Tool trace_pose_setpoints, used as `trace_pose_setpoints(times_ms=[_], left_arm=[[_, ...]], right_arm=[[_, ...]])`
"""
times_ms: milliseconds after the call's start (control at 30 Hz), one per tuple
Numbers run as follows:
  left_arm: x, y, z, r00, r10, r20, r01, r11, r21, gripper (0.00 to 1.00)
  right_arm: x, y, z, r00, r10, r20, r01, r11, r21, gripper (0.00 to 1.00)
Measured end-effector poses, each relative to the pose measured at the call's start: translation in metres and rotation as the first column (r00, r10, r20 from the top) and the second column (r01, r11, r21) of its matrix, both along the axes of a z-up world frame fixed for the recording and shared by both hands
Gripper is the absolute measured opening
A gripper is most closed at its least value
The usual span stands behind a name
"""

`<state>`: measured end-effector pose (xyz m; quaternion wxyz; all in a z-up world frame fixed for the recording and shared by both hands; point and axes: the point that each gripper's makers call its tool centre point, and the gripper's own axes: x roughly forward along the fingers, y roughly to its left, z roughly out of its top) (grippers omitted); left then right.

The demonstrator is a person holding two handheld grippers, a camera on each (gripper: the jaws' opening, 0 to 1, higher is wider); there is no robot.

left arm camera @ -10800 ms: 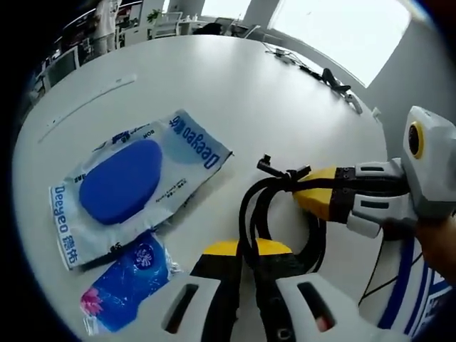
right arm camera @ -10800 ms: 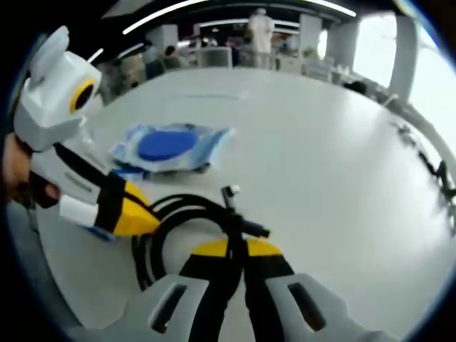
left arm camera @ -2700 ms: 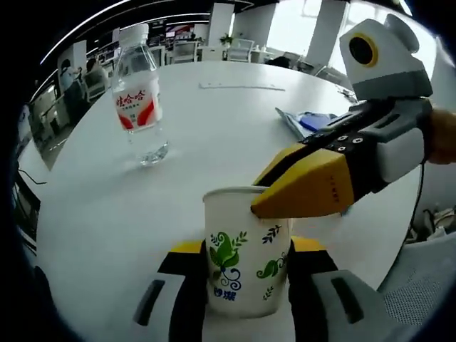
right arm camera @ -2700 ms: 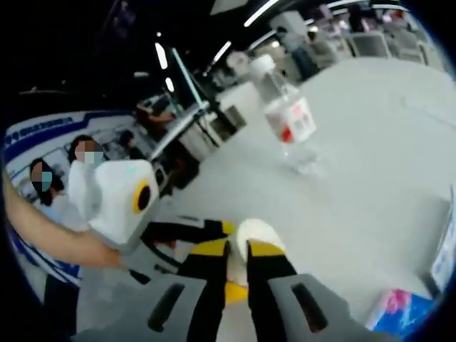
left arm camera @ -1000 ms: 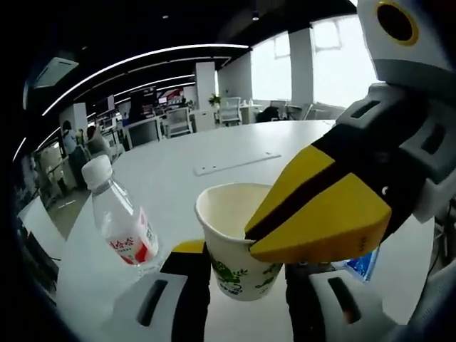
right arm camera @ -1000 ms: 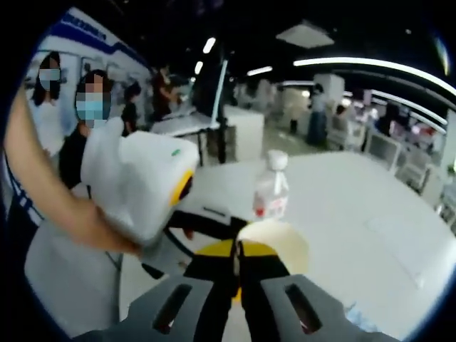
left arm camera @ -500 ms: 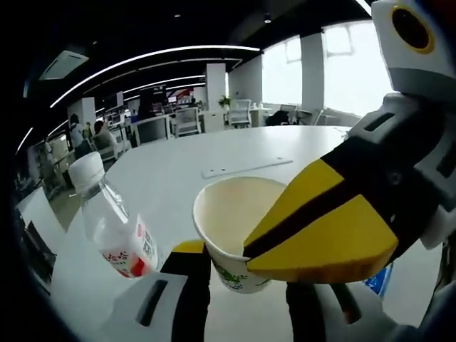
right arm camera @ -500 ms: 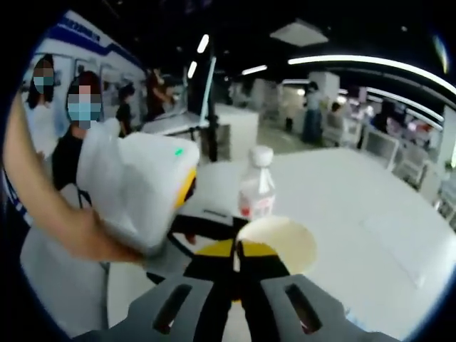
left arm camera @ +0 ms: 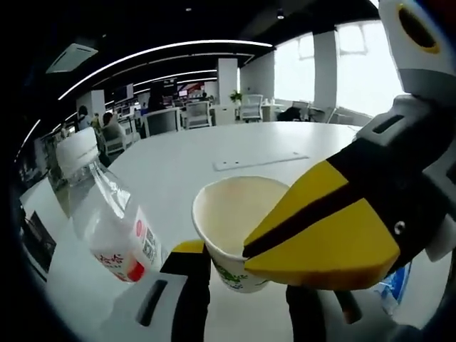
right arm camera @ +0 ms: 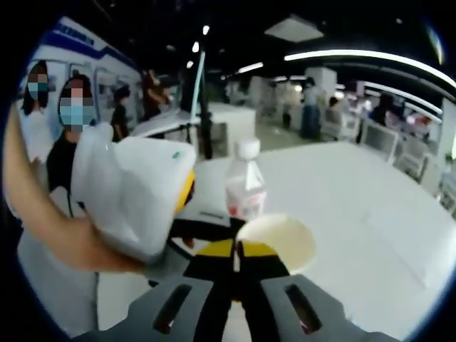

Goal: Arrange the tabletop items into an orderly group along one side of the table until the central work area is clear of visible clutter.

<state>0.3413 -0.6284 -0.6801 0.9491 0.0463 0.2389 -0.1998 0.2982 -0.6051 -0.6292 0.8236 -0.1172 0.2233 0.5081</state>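
While both grippers pinch the paper cup, left gripper around its body and right gripper on its rim, lower it level beside the water bottle, then release.

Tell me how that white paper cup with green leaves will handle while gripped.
The white paper cup with green leaves looks empty inside, so probably light. Its thin rim, pinched by the right gripper, likely dents easily. The left gripper hugs its lower wall, so hard squeezing may crumple it.
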Motion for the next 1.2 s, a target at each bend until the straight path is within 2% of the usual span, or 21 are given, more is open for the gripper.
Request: trace_pose_setpoints(times_ms=[600,967,1200], left_arm=[[0.01,0.006,-0.016,0.999,0.044,-0.017,-0.044,0.999,0.002,0.4],[0.009,0.01,-0.027,0.997,0.076,-0.029,-0.076,0.997,-0.013,0.4],[0.006,0.011,-0.032,0.996,0.081,-0.034,-0.082,0.997,-0.016,0.4]], right_arm=[[0.011,0.003,-0.017,0.999,-0.005,-0.042,0.005,1.0,0.006,0.0],[0.009,0.006,-0.027,0.997,-0.002,-0.081,0.003,1.0,0.018,0.0],[0.006,0.007,-0.031,0.996,0.005,-0.085,-0.004,1.0,0.008,0.0]])
